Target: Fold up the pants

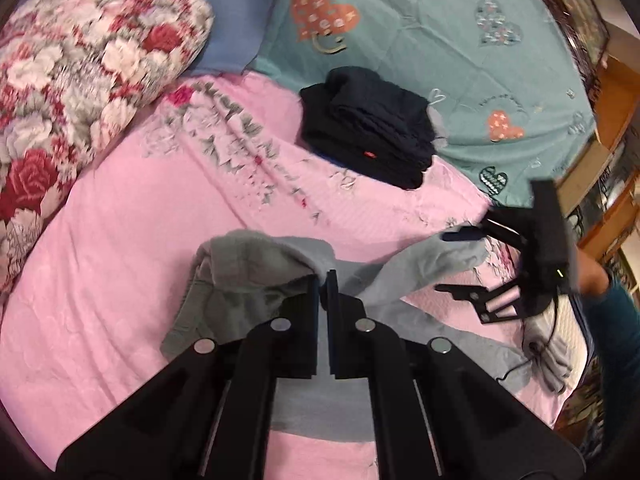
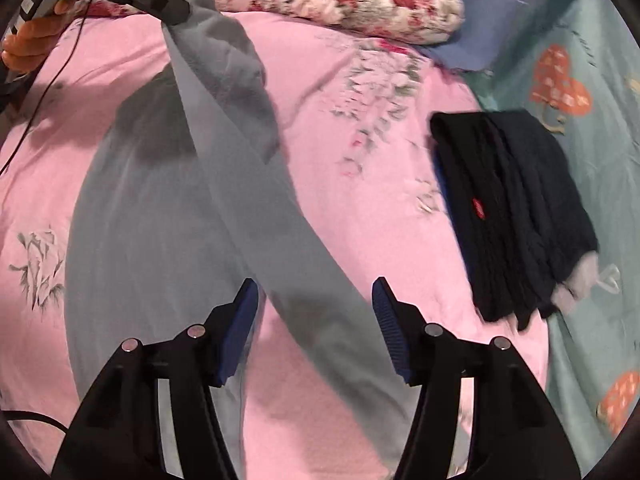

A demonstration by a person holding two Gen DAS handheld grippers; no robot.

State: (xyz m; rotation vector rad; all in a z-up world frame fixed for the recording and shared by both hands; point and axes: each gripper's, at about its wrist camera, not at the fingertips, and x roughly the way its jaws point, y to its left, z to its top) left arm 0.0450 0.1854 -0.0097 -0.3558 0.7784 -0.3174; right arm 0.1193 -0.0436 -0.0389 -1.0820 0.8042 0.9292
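Left view: left gripper low over the bed, fingers pinched tight on the lifted grey pants. One dark folded pile behind.

Right view: right gripper hovering, fingers wide apart, holding nothing, one pant leg running between them.

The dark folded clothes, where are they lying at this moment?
The dark folded clothes lie right of the grey pants in the right wrist view, across the border between the pink bedcover and the teal sheet.
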